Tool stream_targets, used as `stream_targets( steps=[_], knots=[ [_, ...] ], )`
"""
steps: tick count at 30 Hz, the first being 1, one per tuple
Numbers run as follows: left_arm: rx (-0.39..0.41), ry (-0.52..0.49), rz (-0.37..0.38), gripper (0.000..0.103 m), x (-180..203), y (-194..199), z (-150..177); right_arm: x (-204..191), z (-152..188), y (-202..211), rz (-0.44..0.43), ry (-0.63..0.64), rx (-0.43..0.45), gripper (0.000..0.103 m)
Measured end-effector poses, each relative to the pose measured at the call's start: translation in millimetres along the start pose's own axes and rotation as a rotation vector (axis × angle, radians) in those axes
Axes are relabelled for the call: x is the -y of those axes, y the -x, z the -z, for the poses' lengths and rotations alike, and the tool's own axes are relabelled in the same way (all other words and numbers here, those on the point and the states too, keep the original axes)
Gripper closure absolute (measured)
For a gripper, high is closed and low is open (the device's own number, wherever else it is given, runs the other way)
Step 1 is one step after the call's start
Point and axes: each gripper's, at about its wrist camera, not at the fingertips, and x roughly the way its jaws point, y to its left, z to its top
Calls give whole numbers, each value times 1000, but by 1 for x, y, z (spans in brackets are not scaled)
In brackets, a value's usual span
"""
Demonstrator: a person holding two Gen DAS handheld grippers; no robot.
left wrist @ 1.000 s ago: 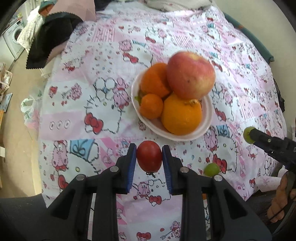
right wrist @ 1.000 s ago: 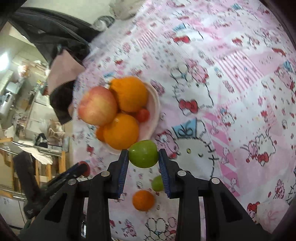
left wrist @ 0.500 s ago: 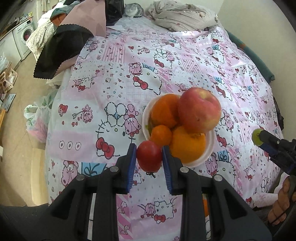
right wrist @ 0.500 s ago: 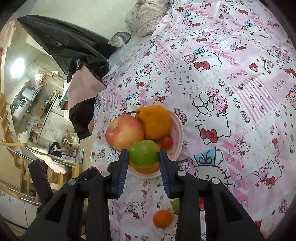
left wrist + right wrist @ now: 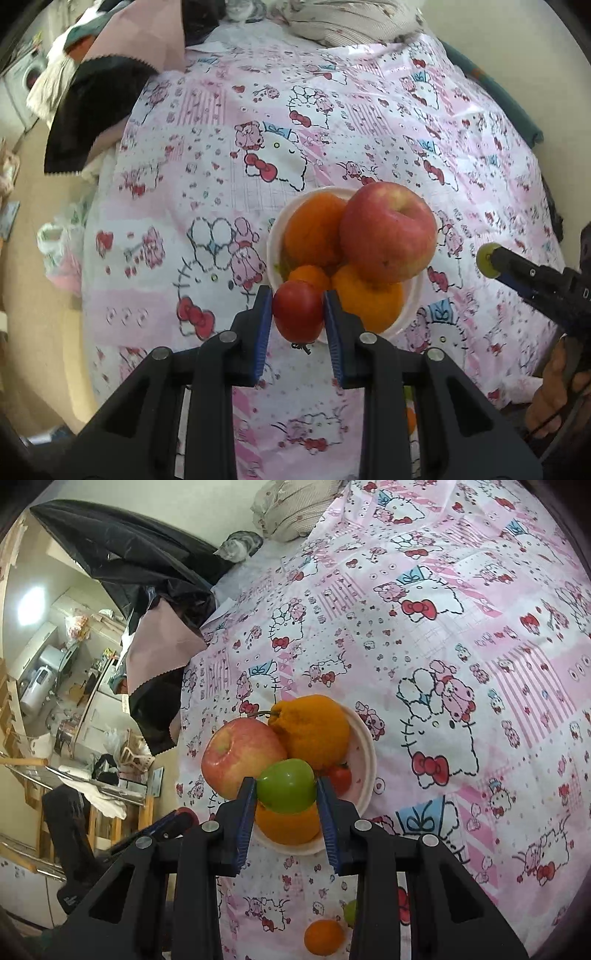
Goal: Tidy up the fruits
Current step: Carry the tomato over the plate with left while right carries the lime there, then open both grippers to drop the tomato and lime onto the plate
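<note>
Apple [image 5: 388,232] atop oranges [image 5: 367,299] in bowl [image 5: 412,306] on tablecloth [image 5: 207,206]

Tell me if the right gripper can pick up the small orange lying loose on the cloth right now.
Probably not yet. The right gripper is shut on a green fruit, so its jaws are full. The small orange lies clear on the cloth, with nothing over it; free the jaws first.
</note>
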Motion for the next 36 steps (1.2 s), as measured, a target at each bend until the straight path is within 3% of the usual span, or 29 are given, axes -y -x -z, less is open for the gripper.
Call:
stream_targets(
  steps=[6,17,25,30,33,36],
  knots=[
    [-6,17,-21,79,-9,-13,-12,14,-8,-16,32,-31,-34,68],
    [-65,65,35,79,-11,-48,-6,35,-2,-62,71,-108,-156,68],
    [-65,-21,-8,79,8,-55,8,44,5,-89,101,-143,-230,68],
    [-76,36,19,79,-1,-55,3,46,7,-93,94,-172,-250,65],
    [-42,18,14,79,2,-49,1,45,4,-87,89,-180,-225,49],
    [-26,14,41,79,5,-47,-3,44,1,-81,79,-193,-207,48]
  ],
)
